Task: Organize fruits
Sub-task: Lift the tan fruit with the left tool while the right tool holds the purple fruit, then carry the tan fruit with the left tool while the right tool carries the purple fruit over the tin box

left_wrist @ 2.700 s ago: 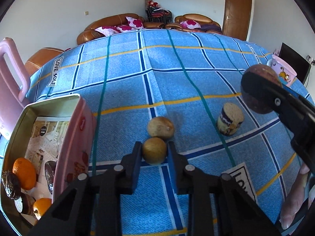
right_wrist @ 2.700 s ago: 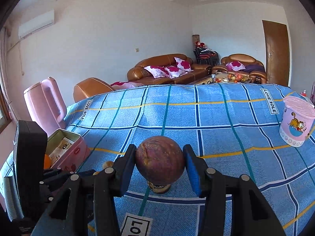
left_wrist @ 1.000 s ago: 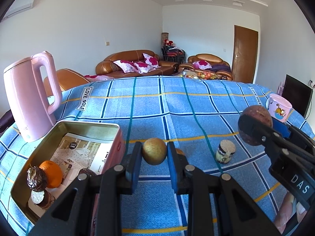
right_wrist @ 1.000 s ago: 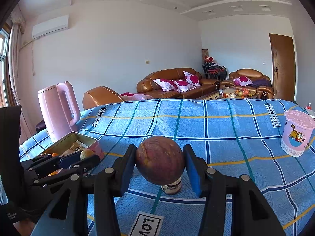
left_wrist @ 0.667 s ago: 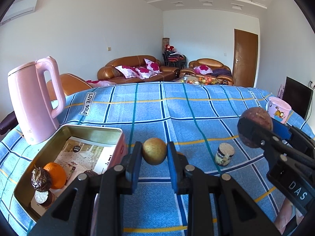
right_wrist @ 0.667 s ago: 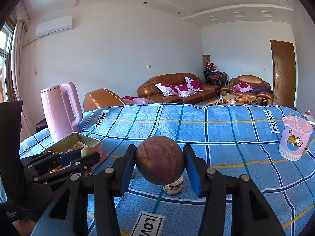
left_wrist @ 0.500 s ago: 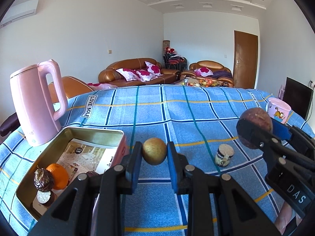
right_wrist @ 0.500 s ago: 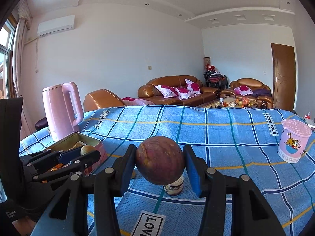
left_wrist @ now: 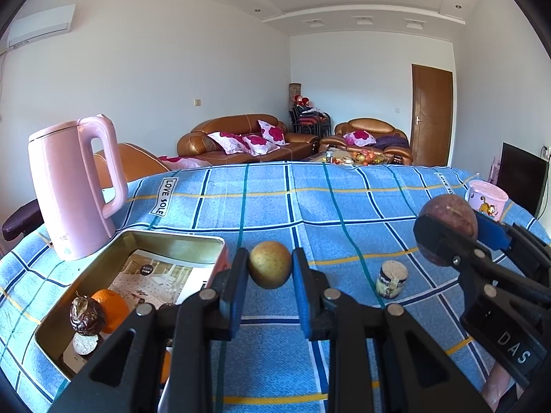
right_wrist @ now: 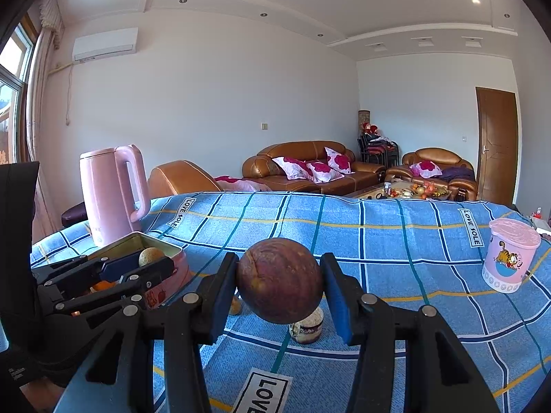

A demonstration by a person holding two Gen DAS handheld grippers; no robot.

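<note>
Blue checked cloth looks flatter than before, tin nearer.

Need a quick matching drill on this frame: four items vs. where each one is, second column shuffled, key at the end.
Items:
1. yellow-brown fruit
2. purple passion fruit
3. orange
4. small cork-topped jar

Places:
A. standing on the blue checked tablecloth
B. clamped in the right gripper
C. lying inside the open metal tin
D. clamped in the left gripper

Pairs: 1-D, 2-B, 3-C, 4-A
</note>
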